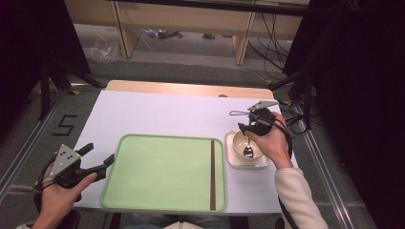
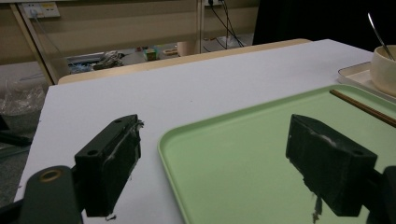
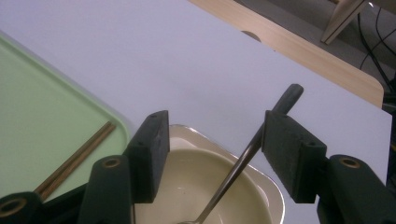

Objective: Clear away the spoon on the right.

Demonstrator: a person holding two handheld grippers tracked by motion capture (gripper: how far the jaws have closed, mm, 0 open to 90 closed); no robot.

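In the high view, the right gripper (image 1: 244,128) sits right of centre, hovering just above the bowl (image 1: 237,143), its jaws spread wide and gripping nothing. In the right gripper view the spoon (image 3: 243,158) leans between those 2 jaws, close against the right one; whether it touches that jaw I cannot tell. The spoon's scoop rests in the bowl (image 3: 196,186) and its handle tip rises toward the upper right of that frame. The bowl stands on a small white dish (image 1: 230,160) on the counter (image 1: 162,112), just right of the green tray (image 1: 162,171). A pair of brown chopsticks (image 1: 212,174) lies along the tray's right side. At lower left of the high view, the left gripper (image 1: 100,160) is released too, its jaws straddling the tray's left rim; in the left gripper view 1 jaw stands over the counter and the other over the tray (image 2: 243,154).
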